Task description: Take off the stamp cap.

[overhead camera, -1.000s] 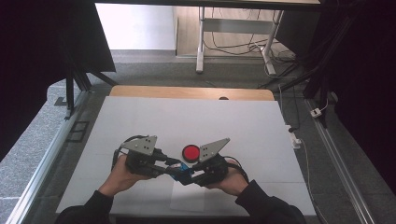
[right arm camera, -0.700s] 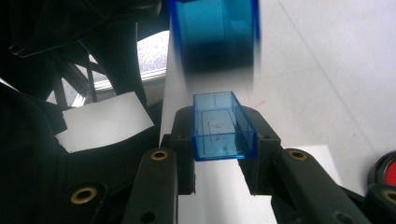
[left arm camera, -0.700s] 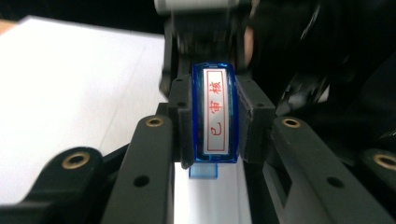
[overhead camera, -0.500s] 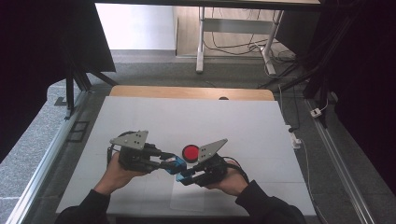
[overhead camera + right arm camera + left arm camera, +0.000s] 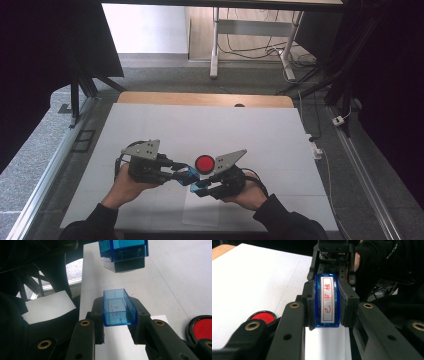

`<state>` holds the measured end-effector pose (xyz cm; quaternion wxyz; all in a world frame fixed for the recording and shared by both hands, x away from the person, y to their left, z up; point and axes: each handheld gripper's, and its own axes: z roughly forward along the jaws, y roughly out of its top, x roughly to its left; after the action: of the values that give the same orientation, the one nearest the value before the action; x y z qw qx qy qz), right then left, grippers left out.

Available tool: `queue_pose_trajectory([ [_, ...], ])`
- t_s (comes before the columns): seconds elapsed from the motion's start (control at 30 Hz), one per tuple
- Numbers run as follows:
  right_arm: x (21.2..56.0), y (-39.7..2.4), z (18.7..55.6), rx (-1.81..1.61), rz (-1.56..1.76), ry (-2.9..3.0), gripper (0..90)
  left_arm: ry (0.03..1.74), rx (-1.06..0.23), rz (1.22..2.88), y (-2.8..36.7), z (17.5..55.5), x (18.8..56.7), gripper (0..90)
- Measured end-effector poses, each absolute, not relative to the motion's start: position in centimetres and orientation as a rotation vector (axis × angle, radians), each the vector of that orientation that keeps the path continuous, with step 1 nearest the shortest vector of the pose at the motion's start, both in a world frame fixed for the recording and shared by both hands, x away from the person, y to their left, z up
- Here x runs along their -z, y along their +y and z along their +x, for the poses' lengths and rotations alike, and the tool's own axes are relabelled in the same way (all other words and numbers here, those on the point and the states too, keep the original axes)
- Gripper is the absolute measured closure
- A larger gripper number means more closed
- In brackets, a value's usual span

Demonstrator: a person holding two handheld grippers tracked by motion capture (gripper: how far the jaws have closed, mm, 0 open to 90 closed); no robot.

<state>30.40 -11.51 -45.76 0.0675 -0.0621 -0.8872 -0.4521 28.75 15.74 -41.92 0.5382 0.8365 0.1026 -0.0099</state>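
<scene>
White table top point(image 5: 150, 130) with a bare wooden strip point(image 5: 200, 99) along its far edge, red round pad point(image 5: 204, 163) lying flat near the middle, loose white paper sheet point(image 5: 202, 212) at the near edge, grey carpet, what may be tangled cables point(image 5: 245, 50) under a far desk

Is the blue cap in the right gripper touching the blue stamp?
Apart. In the right gripper view, white table shows between the blue cap held low and the blue stamp above it.

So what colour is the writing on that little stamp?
Red characters on a white face, framed in blue, on the stamp; the left gripper view shows it best.
</scene>
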Motion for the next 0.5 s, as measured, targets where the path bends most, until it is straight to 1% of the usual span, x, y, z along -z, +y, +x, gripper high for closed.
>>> queue_pose_trajectory([
  [0.3,45.2,-13.0,30.5,1.411,-0.241,-2.747,69.4,0.267,0.010,1.996,15.8,28.7,42.0,70.3],
  [0.5,44.9,-14.2,30.5,1.423,-0.341,-2.785,69.4,0.290,0.015,2.000,15.7,28.8,42.1,70.3],
])
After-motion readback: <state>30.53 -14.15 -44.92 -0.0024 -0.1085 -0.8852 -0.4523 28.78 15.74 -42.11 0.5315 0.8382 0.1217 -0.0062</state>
